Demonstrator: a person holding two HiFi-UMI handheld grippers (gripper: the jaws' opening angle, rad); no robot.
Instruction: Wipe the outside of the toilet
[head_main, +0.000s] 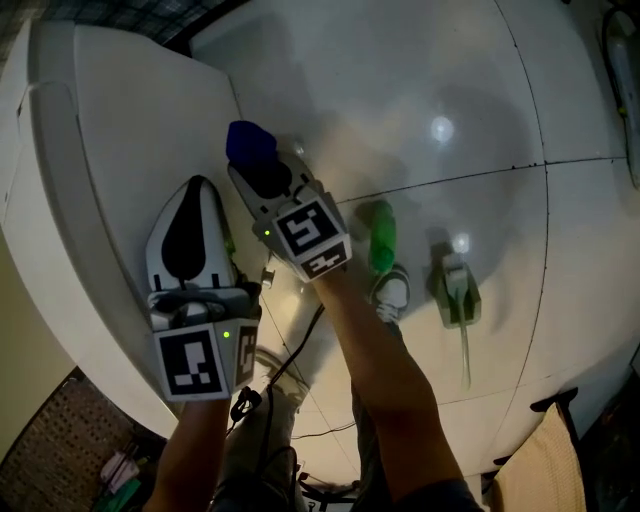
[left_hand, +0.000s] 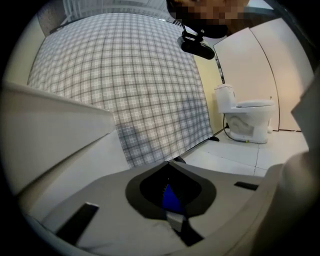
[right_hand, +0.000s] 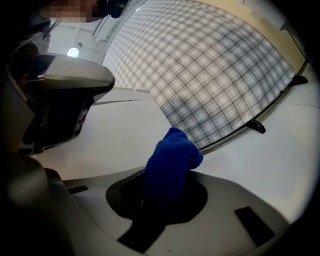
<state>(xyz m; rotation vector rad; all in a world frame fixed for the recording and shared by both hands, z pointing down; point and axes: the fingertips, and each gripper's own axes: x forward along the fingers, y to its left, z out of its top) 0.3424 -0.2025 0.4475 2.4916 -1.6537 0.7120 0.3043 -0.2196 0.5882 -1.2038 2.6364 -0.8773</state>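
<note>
glossy white floor tiles (head_main: 480, 90) meet the toilet (head_main: 120, 120); right gripper (head_main: 258, 170) clamps blue cloth (right_hand: 172, 160).

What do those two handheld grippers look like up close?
Both the left gripper and right gripper have pale grey-white shells with a black teardrop-shaped recess, a cube bearing black-and-white square markers, and a small green light. A black cable hangs beneath them. No sleeves show.
</note>
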